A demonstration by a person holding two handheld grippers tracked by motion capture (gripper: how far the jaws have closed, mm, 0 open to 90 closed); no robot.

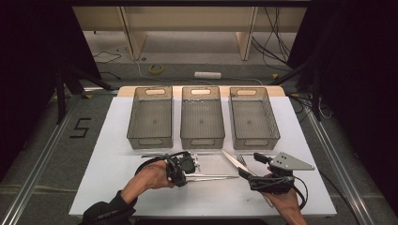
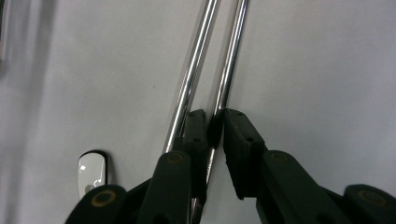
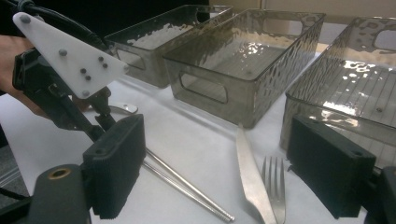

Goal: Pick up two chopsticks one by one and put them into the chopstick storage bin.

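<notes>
Left gripper (image 2: 215,128) jaws pinch one chopstick (image 2: 229,60), seemingly; right gripper (image 3: 219,177) gapes beside them.

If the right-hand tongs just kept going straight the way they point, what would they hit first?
Probably the knife and fork lying just ahead between the open right tongs, then the middle bin behind; depth is hard to judge.

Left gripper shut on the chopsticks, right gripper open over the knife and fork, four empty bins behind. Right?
Not quite: there are three bins, not four, as the high view shows, all empty. The rest holds: the left gripper is closed on one of the chopsticks, the other lying just beside its jaw, and the right gripper is open over the knife and fork.
</notes>
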